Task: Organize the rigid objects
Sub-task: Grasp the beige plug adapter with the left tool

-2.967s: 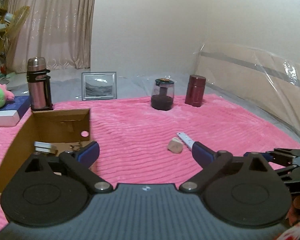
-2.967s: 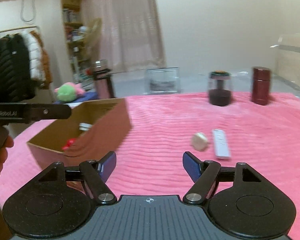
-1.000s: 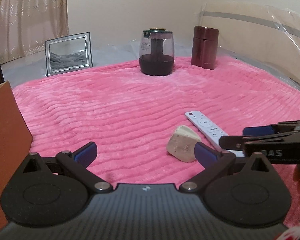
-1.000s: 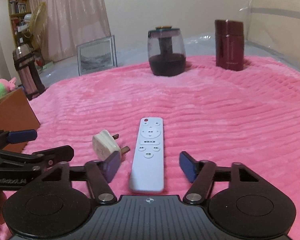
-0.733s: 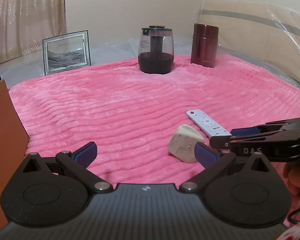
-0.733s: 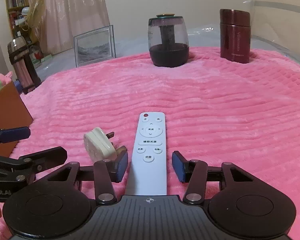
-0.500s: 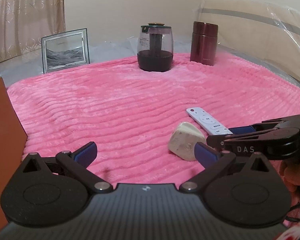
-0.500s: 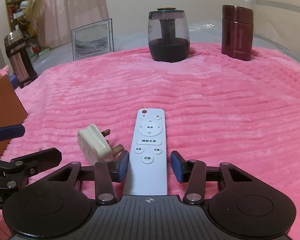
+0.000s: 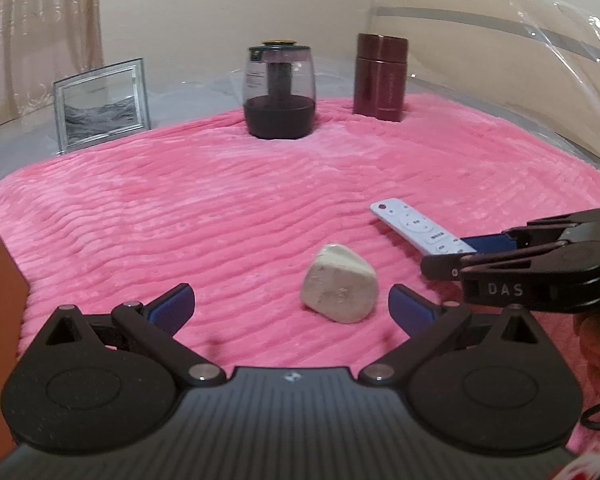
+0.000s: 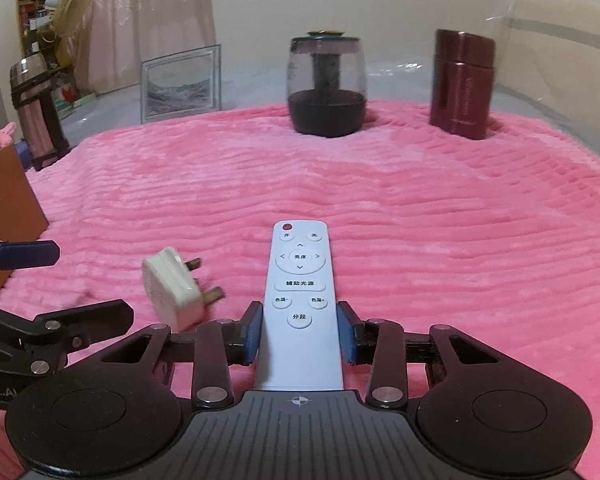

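A white remote (image 10: 300,280) lies on the pink blanket (image 10: 460,240). My right gripper (image 10: 300,330) is shut on the remote's near end, a blue pad on each long edge. The remote also shows in the left wrist view (image 9: 414,228), with the right gripper (image 9: 484,250) at its end. A white plug adapter (image 9: 340,289) lies between my left gripper's open fingers, near the right one. My left gripper (image 9: 290,304) is open and empty. The plug (image 10: 172,290) lies left of the remote.
A dark glass jar (image 9: 279,92), a maroon flask (image 9: 381,76) and a framed picture (image 9: 102,106) stand at the blanket's far edge. A cardboard box (image 10: 8,196) sits at the left, with a steel thermos (image 10: 36,112) behind it.
My right gripper has closed its fingers onto the remote's sides. My left gripper has moved forward, so the plug adapter now lies between its fingers.
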Demonstrator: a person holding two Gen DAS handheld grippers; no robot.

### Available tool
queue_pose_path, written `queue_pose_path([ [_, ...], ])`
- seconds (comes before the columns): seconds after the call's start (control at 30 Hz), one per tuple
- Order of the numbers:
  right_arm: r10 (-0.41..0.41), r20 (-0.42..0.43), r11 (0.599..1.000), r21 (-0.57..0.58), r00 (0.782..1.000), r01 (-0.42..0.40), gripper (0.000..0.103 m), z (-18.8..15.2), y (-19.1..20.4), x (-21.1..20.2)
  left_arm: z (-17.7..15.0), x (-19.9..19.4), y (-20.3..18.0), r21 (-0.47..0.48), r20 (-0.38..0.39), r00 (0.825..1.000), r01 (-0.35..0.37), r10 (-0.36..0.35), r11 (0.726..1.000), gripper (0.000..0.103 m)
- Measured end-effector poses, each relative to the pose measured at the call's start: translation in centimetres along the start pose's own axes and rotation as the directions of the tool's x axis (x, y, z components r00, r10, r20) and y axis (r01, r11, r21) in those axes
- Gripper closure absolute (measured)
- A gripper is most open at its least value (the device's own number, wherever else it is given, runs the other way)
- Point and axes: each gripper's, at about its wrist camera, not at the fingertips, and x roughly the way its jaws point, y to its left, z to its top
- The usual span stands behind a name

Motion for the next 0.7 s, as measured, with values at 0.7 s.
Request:
queue_pose_path([
  [0.7,-0.044,0.012,0.996,0.077,0.999,0.043,0.068,-1.3,-3.4,-1.7,0.2,4.2,-2.8,0.147,-0.026,0.998,0.064,-0.061,0.987,0.035],
])
